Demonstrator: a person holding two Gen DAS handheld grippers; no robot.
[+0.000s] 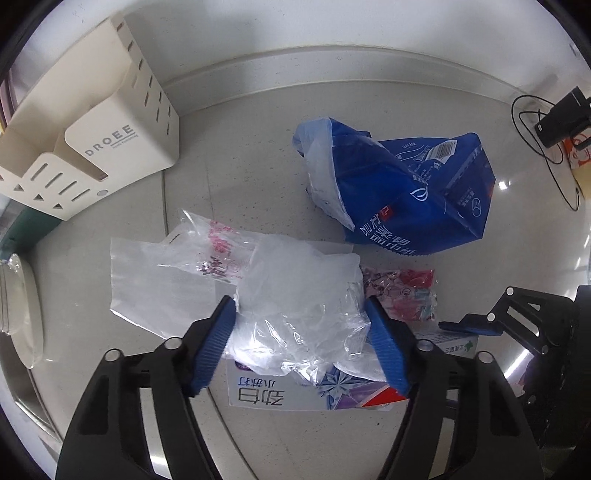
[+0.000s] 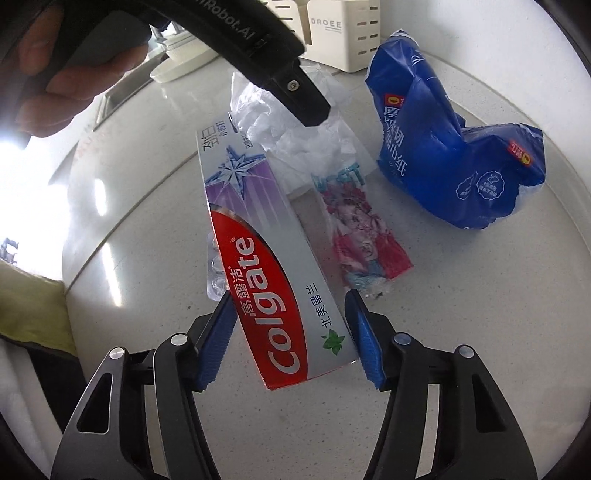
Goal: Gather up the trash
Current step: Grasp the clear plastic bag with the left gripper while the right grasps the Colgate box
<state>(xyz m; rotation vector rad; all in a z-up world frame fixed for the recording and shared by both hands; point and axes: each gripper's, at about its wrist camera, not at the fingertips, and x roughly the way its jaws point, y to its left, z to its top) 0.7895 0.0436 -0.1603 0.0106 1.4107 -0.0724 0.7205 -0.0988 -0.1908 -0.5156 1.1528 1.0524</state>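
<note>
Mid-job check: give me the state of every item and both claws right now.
Left claw: around the crumpled clear plastic bag, pads touching it.
Right claw: straddling the Colgate toothpaste box; contact unclear.
Blue tissue pack wrapper: crumpled, torn open, untouched.
Pink printed wrapper: flat on the counter.
Blister pack: partly under the box.

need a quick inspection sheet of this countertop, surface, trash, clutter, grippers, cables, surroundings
surface: pale speckled stone countertop, glare patches.
job's things: crumpled clear plastic bag; red and silver Colgate toothpaste box; crumpled blue tissue pack wrapper; pink printed plastic wrapper; silver blister pack partly under the box.
clutter: cream slotted DROEE holder.
grippers: left gripper straddles the clear bag, pads at its sides; right gripper straddles the toothpaste box, left pad at its edge, right pad just clear.
cables: thin black cable looping by a black device.
surroundings: white wall; person's hand.
</note>
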